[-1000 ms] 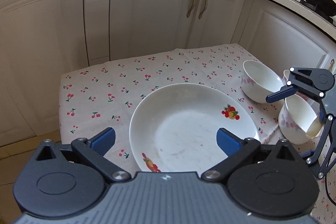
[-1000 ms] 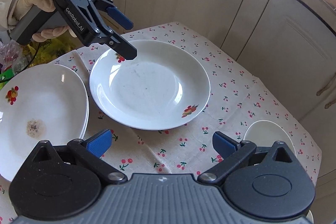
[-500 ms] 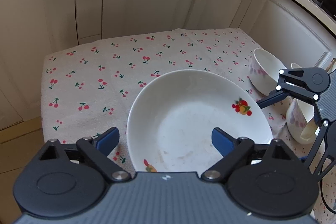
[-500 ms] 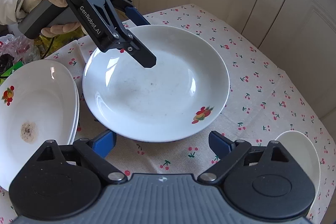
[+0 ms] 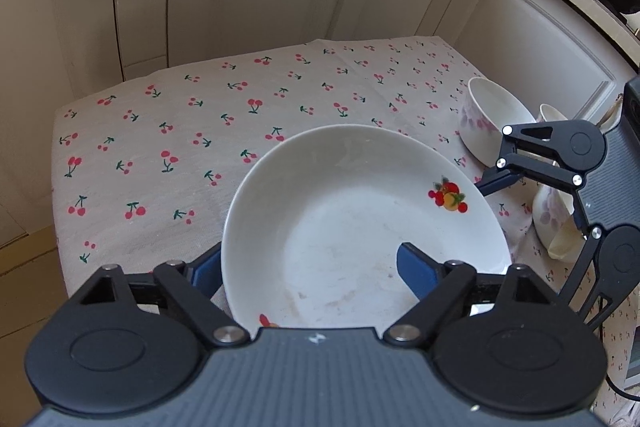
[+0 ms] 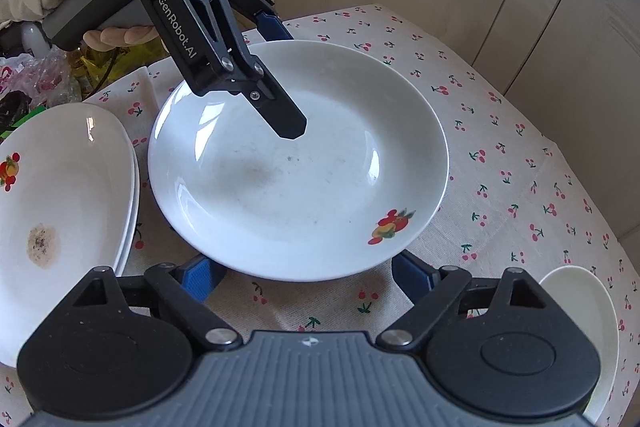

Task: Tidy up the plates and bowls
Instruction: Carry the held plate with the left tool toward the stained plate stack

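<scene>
From the left wrist, the left gripper (image 5: 308, 263) straddles the near rim of the white fruit-decal plate (image 5: 360, 219) on the cherry-print tablecloth (image 5: 168, 147); its jaws have just been closing, one blue pad inside the well, the other outside under the rim, contact unclear. Bare cloth lies beyond; two floral bowls (image 5: 492, 123) crowd the right edge. From the right wrist, "GenRobot.AI" reads on the left gripper. The right gripper (image 6: 308, 275), jaws half-wide and just narrowing, flanks the plate's near rim without clear contact; stacked plates (image 6: 60, 195) sit left.
</scene>
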A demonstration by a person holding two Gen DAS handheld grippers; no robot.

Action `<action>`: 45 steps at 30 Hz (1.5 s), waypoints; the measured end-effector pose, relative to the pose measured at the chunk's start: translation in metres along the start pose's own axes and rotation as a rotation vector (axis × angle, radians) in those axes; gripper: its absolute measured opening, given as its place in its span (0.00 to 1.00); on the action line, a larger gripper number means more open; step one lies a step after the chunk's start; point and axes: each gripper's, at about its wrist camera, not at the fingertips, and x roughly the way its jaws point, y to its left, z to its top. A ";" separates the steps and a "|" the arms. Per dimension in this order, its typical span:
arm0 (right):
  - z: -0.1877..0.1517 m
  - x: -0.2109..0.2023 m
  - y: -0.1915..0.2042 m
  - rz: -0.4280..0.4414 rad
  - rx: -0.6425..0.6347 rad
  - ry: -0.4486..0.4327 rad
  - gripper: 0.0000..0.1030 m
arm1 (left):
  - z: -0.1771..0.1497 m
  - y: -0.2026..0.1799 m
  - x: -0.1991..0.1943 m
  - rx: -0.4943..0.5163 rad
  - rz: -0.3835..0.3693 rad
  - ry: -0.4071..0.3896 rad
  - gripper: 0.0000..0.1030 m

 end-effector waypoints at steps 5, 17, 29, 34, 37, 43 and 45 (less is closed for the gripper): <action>0.001 0.002 0.001 0.008 -0.018 -0.010 0.90 | 0.005 0.000 0.005 0.013 -0.005 0.025 0.85; 0.000 0.001 0.000 0.017 -0.010 -0.023 0.90 | 0.008 0.000 0.010 0.032 0.013 0.041 0.85; -0.002 -0.009 -0.002 0.005 0.016 -0.070 0.90 | 0.008 0.000 0.009 0.023 0.030 0.033 0.84; -0.002 -0.011 -0.002 0.007 0.027 -0.081 0.90 | 0.007 0.001 0.009 0.025 0.027 0.024 0.84; -0.003 -0.011 0.000 -0.002 0.024 -0.085 0.90 | 0.007 0.000 0.008 0.031 0.029 0.019 0.84; -0.004 -0.013 0.000 -0.013 0.020 -0.098 0.90 | 0.007 -0.001 0.006 0.032 0.029 0.000 0.84; -0.004 -0.015 0.002 -0.021 0.016 -0.102 0.90 | 0.007 -0.002 0.005 0.035 0.031 -0.006 0.84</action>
